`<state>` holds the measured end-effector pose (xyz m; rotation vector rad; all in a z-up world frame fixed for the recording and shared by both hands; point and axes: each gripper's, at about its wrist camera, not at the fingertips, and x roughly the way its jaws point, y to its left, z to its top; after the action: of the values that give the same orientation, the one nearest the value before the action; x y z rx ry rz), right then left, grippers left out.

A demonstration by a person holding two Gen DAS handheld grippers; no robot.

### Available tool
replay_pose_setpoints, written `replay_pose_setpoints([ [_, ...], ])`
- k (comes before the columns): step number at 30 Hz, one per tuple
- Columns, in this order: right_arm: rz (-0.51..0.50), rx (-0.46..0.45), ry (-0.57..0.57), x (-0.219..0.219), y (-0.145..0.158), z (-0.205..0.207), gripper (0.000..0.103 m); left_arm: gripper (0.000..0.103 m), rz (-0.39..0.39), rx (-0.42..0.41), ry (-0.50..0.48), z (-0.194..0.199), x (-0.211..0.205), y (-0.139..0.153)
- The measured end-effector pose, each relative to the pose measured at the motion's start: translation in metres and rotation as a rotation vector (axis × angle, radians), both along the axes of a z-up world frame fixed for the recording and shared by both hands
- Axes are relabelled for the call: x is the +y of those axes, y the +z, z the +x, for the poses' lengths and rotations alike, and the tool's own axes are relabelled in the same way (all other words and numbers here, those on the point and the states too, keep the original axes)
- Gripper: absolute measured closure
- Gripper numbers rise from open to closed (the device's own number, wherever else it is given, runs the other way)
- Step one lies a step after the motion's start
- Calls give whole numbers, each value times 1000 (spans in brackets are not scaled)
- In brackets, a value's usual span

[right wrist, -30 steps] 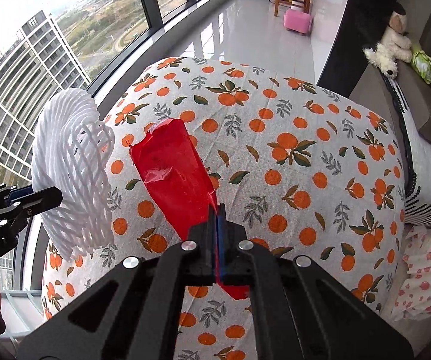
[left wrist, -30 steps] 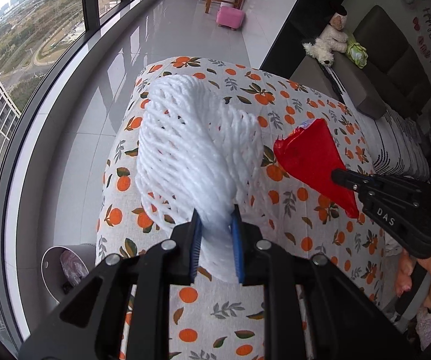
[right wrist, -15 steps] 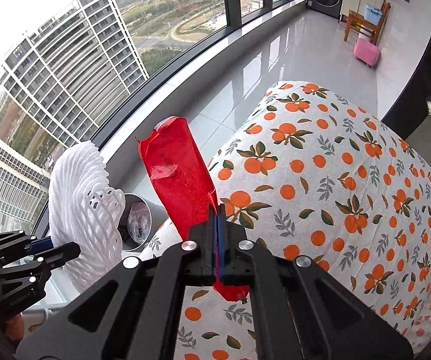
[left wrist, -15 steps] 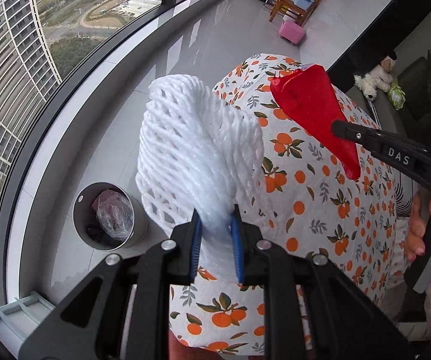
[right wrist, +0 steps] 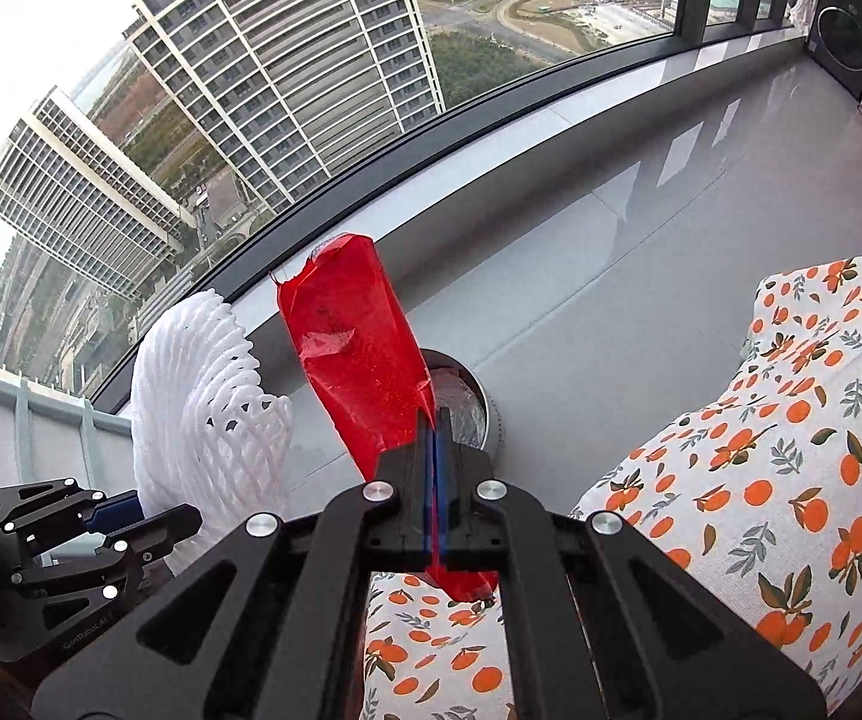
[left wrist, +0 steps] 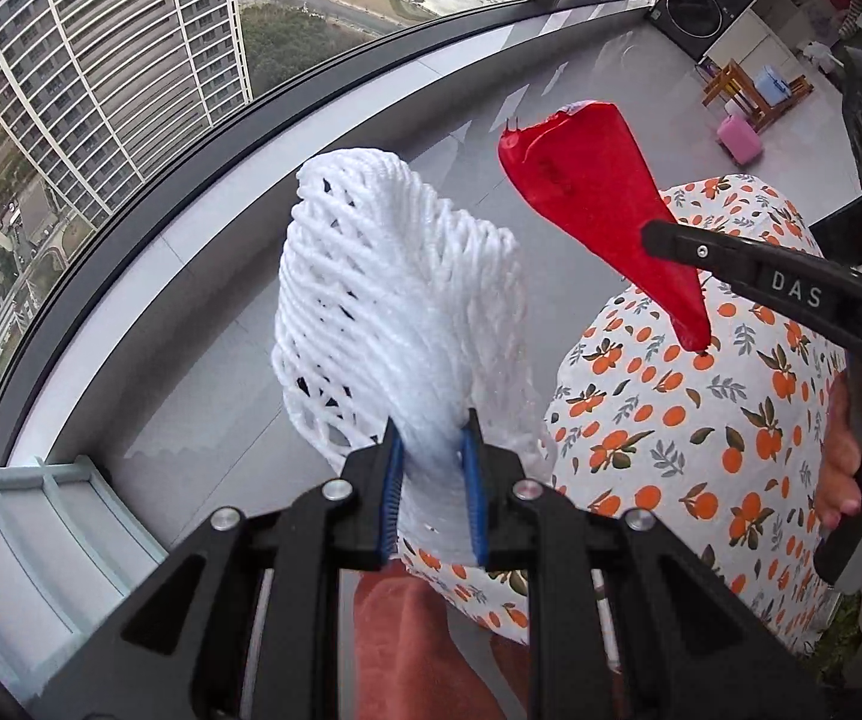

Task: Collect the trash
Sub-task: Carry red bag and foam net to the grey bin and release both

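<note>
My left gripper [left wrist: 431, 450] is shut on a white foam fruit net [left wrist: 395, 306], held up over the grey floor beside the table. The net also shows in the right wrist view [right wrist: 203, 396] with the left gripper [right wrist: 149, 525] below it. My right gripper [right wrist: 434, 426] is shut on a red plastic wrapper [right wrist: 353, 354]; the wrapper shows in the left wrist view [left wrist: 599, 210], pinched by the right gripper [left wrist: 671, 240]. A round metal trash bin [right wrist: 470, 414] with a plastic liner stands on the floor, partly hidden behind the red wrapper. The bin is hidden in the left wrist view.
A table with an orange-print cloth [right wrist: 791, 450] is at the right, also in the left wrist view [left wrist: 701, 408]. A glass window wall [right wrist: 371, 120] runs along the floor's far side. A pale blue rack [left wrist: 29, 528] is low left. A pink stool [left wrist: 738, 137] stands far off.
Both grippers swung left, off the table and out over the floor, carrying the net and the wrapper. The bin has left the left wrist view and now sits just behind the red wrapper.
</note>
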<state>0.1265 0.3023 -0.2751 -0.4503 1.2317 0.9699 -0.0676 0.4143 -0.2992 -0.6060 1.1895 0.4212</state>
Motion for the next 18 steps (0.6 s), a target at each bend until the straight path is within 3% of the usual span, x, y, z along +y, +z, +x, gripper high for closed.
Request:
replay_pose_setpoints([
  [6, -66, 47, 41, 57, -79, -17, 103, 84, -24, 26, 66, -21, 36, -57],
  [12, -136, 95, 14, 83, -154, -16, 101, 84, -36, 29, 83, -16, 56, -111],
  [18, -166, 115, 10, 91, -184, -14, 101, 84, -59, 47, 77, -8, 66, -141],
])
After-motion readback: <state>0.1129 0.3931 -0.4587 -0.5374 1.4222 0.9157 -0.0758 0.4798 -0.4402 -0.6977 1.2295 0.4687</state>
